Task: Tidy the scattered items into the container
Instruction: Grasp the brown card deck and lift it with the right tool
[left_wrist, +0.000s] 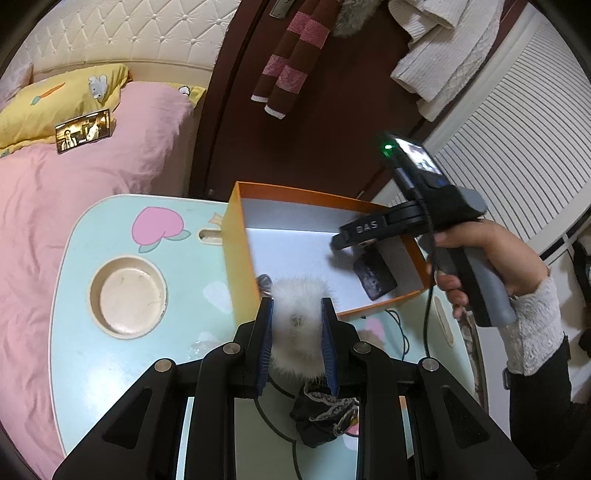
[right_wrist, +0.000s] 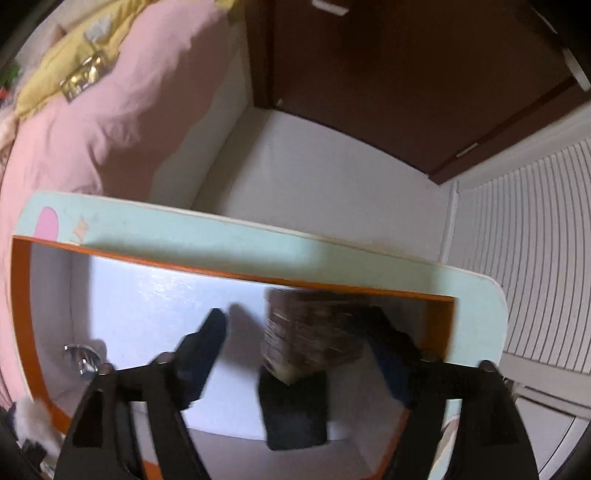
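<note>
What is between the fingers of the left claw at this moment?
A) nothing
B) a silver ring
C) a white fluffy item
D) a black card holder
C: in the left wrist view the left claw is shut on the white fluffy item, near the orange box.

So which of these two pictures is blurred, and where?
Left wrist view: sharp, the fluffy white ball crisp, only fisheye bending at the edges. Right wrist view: motion-smeared, worst on the dark flat item in the orange box.
</note>
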